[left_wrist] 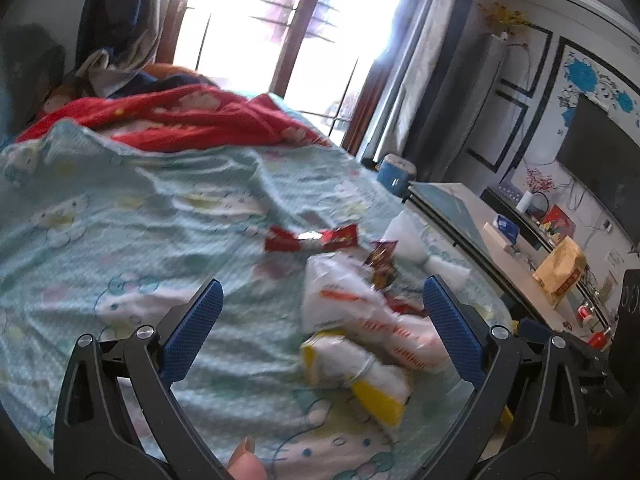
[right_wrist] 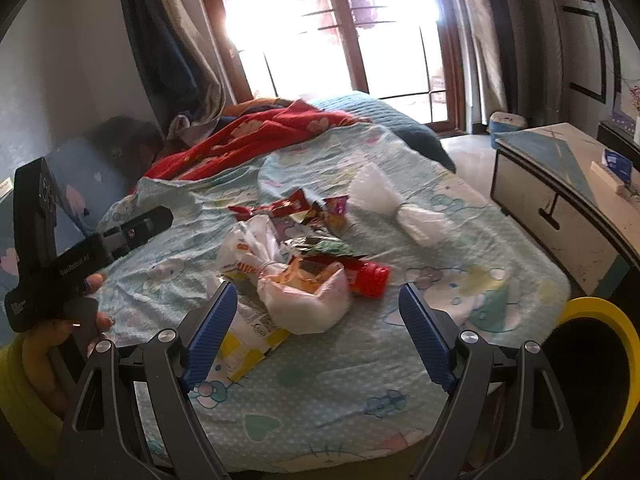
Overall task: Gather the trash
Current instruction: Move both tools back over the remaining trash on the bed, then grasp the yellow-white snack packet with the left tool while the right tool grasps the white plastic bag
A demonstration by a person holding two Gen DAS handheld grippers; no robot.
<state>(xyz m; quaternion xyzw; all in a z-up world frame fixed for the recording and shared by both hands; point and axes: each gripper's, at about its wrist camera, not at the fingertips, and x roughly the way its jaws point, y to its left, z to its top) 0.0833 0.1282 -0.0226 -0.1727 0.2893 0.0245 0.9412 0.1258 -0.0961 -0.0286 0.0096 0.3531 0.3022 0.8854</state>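
Both grippers hover over the bed (right_wrist: 320, 380) with fingers spread wide and empty, ready to take something. The trash lies heaped ahead of them: a knotted white bag (right_wrist: 304, 300) sits between the right gripper (right_wrist: 316, 312) fingers, red wrappers (right_wrist: 280, 206) beyond. For the left gripper (left_wrist: 320, 308), the same pile (left_wrist: 360, 320) sits toward its right finger. A yellow bin (right_wrist: 600, 360) waits beside the right finger, probably to receive the trash.

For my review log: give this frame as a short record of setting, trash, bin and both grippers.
setting: bed with light-blue cartoon sheet
trash: knotted white bag, red wrappers, clear plastic bag, yellow-white packet
bin: yellow-rimmed bin, right of bed
left gripper: open, empty
right gripper: open, empty
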